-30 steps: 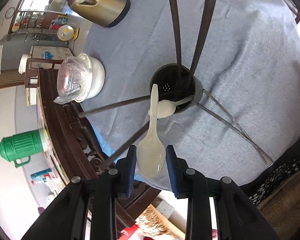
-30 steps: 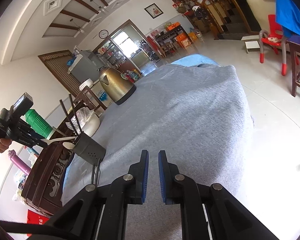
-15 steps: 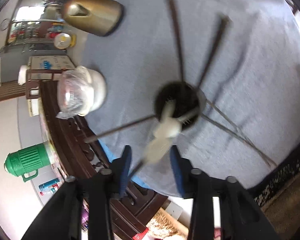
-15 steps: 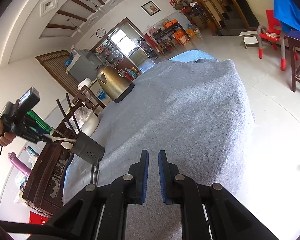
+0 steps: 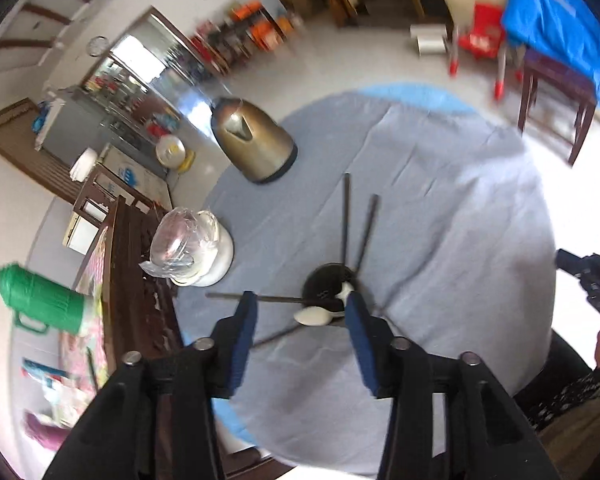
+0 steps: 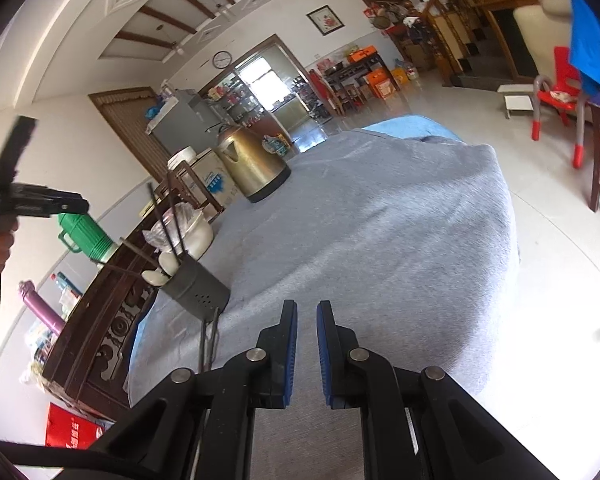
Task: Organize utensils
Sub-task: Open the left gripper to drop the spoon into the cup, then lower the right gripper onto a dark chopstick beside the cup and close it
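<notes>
The left hand-held gripper (image 5: 300,316) hangs tilted down over the counter (image 5: 440,220), jaws just parted, nothing between them. The right hand-held gripper (image 6: 307,320) is nearly closed, empty. White spoons (image 5: 316,315) sit in the holder (image 5: 329,285); kettle (image 5: 256,142) at eleven o'clock.

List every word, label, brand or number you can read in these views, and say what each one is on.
None can be read for certain.
Red bag on the floor: white characters, too blurred to read.
White box behind the gold kettle: blue print, too small to read.
Wall clock: numerals too small to read.
Orange boxes on the far shelves: no print that can be made out.
</notes>
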The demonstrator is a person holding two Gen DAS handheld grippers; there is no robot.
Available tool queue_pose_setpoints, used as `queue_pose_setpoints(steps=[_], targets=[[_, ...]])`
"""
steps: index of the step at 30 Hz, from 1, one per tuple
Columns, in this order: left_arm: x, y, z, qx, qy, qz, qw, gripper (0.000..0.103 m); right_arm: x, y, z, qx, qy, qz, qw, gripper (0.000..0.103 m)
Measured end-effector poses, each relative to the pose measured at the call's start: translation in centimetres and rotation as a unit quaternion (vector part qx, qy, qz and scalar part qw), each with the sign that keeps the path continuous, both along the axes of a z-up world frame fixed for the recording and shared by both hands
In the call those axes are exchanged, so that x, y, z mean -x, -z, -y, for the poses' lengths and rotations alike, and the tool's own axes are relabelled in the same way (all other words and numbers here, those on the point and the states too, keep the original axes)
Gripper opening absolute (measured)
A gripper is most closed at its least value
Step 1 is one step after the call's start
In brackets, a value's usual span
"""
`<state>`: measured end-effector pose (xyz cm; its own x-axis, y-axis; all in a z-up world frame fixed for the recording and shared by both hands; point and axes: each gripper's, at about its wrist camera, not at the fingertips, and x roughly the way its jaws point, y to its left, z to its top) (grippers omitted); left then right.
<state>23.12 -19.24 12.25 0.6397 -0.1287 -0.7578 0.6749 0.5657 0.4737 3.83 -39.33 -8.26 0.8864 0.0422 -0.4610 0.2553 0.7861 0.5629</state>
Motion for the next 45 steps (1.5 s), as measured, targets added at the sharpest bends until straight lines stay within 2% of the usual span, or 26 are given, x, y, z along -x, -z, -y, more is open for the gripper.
queue_pose_setpoints(steps=[2,6,9,12,15,20,22,28,32,35,39,45], targets=[[1.9,0.7,-1.8,0.036,0.003,0.008,0.9993,0.058,-0.1,-0.6,-0.9,0.011,-0.008,-0.001,1.0,0.012],[4.4,3.3,-6.3,0.115,-0.029,0.018,0.9928,0.058,-0.8,-1.4,-3.0,0.027,-0.032,-0.01,0.999,0.012],[5.0,6.0,-9.6,0.166,-0.081,0.011,0.9827,0.06,-1.4,-1.9,-4.7,0.042,-0.049,-0.021,0.998,0.012],[4.5,8.6,-12.6,0.204,-0.146,0.01,0.968,0.06,-2.1,-2.2,-6.6,0.056,-0.067,-0.032,0.996,0.012],[5.0,11.2,-14.4,0.206,-0.201,0.022,0.9572,0.06,-3.2,-2.5,-9.0,0.07,-0.089,-0.043,0.993,0.012],[6.1,14.3,-14.8,0.188,-0.209,0.02,0.9595,0.06,-4.8,-2.2,-12.1,0.09,-0.12,-0.059,0.987,0.012],[6.2,15.3,-14.9,0.193,-0.206,0.002,0.9593,0.06,-5.4,-2.0,-12.8,0.091,-0.126,-0.065,0.986,0.012],[5.5,17.2,-16.3,0.222,-0.234,-0.051,0.9451,0.06,-8.9,-1.6,-14.0,0.111,-0.141,-0.095,0.979,0.012],[5.0,17.8,-17.1,0.23,-0.25,-0.06,0.9387,0.06,-12.6,-0.5,-14.4,0.099,-0.164,-0.119,0.974,0.012],[4.7,18.3,-17.6,0.225,-0.262,-0.062,0.9363,0.06,-15.8,1.3,-14.4,0.061,-0.176,-0.143,0.972,0.012],[4.3,19.0,-17.7,0.218,-0.275,-0.067,0.934,0.06,-18.8,3.4,-14.6,0.044,-0.175,-0.17,0.969,0.012],[3.7,19.3,-17.8,0.21,-0.288,-0.058,0.9327,0.06,-20.5,4.2,-14.5,0.032,-0.164,-0.181,0.969,0.012]])
